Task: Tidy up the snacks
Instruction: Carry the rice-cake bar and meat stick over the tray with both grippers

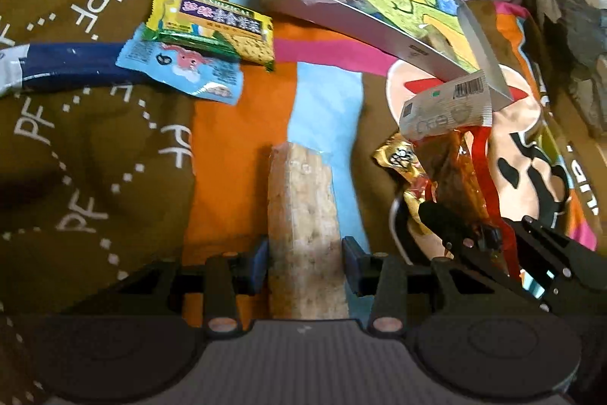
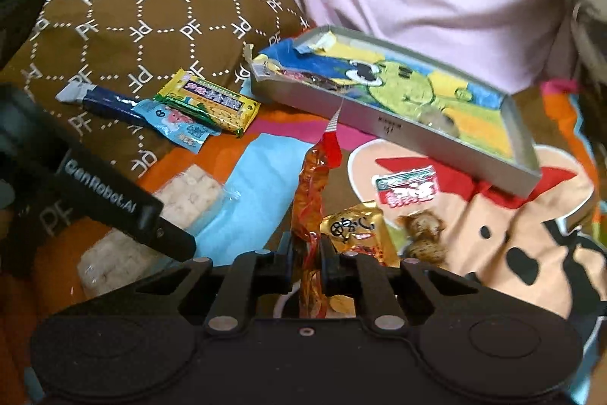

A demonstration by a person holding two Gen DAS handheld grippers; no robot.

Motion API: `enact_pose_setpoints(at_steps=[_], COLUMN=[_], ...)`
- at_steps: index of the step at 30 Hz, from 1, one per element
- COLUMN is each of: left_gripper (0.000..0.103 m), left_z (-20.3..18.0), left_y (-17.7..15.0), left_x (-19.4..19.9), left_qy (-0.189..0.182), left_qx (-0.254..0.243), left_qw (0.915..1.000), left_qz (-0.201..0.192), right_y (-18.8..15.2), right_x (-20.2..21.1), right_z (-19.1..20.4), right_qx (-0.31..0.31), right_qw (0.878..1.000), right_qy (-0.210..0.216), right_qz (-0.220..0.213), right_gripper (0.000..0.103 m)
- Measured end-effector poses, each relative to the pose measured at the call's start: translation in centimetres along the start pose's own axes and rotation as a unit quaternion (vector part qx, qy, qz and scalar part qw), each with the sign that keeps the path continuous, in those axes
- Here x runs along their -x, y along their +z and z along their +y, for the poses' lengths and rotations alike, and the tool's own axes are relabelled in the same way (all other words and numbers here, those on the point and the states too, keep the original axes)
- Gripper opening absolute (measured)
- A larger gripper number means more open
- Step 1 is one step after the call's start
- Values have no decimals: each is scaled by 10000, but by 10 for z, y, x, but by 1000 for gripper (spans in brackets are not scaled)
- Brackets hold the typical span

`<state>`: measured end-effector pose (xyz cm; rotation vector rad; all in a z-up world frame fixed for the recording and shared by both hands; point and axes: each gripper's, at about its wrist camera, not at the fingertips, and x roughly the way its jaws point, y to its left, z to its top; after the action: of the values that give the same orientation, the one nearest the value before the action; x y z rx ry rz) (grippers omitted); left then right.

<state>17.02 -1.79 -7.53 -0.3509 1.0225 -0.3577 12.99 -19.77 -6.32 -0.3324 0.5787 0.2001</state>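
Brown cloth (image 2: 125, 25) with white letters covers the bed. A shallow grey box (image 2: 383, 124) lies far off. The left hand-held gripper (image 1: 305, 262) squeezes a pale rice bar (image 1: 303, 215). The right hand-held gripper (image 2: 307, 266), nearby, pinches a long orange-red snack packet (image 2: 313, 185).

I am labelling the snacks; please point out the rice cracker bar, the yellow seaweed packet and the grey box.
rice cracker bar (image 1: 303, 215): left wrist view, middle.
yellow seaweed packet (image 1: 212, 23): left wrist view, printed front.
grey box (image 2: 379, 124): right wrist view, near side wall.
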Motion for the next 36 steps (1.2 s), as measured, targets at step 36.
enact_pose_setpoints(at_steps=[36], left_gripper=[45], left_z=[-97], left_y=[212], left_x=[-87], left_qy=[-177], left_qx=[-524], left_qw=[9822], left_qz=[-1793], right_y=[91], right_x=[-119], right_z=[-180], right_qx=[-455], right_qw=[9858], right_qy=[-1386], right_qz=[-835], right_gripper=[13])
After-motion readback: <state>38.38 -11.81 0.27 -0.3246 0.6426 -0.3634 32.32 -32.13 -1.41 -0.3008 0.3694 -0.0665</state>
